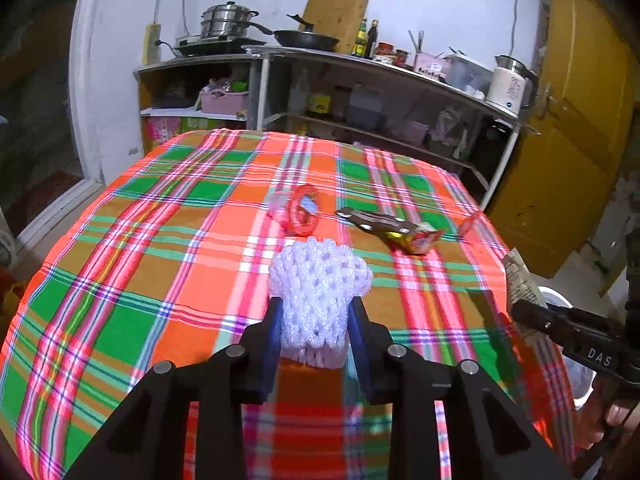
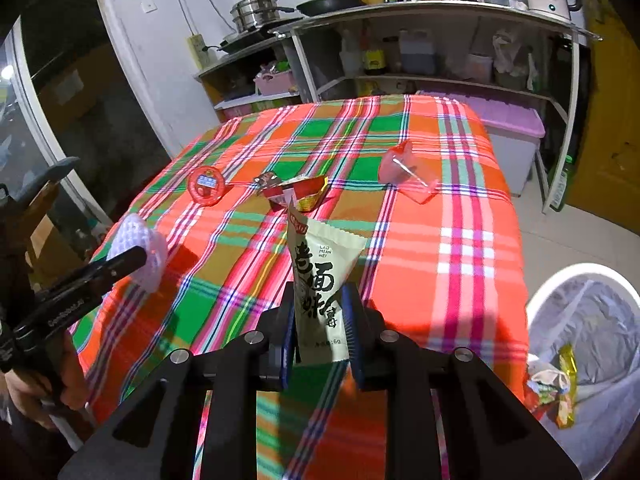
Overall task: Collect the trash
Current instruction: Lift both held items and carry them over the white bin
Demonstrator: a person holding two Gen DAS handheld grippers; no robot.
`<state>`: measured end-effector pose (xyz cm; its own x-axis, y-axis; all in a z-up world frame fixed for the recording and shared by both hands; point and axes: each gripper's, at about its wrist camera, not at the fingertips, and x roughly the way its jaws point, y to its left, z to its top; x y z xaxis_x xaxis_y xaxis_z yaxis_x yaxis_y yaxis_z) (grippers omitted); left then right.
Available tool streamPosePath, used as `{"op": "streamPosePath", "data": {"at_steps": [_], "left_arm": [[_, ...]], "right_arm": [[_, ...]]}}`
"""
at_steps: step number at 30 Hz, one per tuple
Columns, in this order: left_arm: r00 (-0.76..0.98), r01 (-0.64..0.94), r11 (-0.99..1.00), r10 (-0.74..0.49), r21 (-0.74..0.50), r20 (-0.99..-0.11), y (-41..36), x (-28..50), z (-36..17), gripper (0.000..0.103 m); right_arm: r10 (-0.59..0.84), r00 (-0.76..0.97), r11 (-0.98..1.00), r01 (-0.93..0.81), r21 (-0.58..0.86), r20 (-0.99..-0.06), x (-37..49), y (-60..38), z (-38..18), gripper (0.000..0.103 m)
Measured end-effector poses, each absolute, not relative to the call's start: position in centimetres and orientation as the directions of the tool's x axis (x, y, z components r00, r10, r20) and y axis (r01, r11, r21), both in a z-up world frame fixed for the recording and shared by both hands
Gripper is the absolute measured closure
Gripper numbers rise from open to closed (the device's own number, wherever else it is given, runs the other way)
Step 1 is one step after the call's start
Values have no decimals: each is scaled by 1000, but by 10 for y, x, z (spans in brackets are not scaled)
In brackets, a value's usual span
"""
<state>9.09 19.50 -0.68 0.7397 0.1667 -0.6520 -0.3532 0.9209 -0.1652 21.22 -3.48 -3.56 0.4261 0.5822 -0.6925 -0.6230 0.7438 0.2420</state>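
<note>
Two grips | left fingers clenched around foam net | right fingers pinching wrapper between them

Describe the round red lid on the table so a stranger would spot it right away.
Start at the plaid tablecloth. Near its middle, left of the crumpled snack wrapper, lies the round red lid. It alone is a flat disc with a small blue and white label; the red plastic piece at right is irregular.
</note>
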Motion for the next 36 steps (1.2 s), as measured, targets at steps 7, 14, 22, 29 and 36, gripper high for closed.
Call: {"op": "streamPosePath", "data": {"at_steps": [7, 14, 22, 29, 36], "left_arm": [[753, -314, 935, 139, -166, -643, 169, 81, 1, 71], [768, -274, 948, 116, -160, -629, 143, 70, 10, 71], [776, -240, 958, 92, -156, -624, 120, 62, 14, 71], [782, -213, 965, 76, -152, -618, 105, 58, 19, 71], [787, -186, 971, 56, -149, -615, 91, 58, 22, 71]], "right_arm": [[593, 446, 740, -631, 234, -670, 191, -53, -23, 80], [600, 457, 739, -631, 236, -657, 177, -69, -17, 80], [607, 466, 738, -630, 241, -644, 164, -86, -12, 80], [609, 475, 743, -622, 247, -635, 156, -100, -11, 80], [606, 488, 753, -606, 256, -628, 153, -116, -10, 80]]}}
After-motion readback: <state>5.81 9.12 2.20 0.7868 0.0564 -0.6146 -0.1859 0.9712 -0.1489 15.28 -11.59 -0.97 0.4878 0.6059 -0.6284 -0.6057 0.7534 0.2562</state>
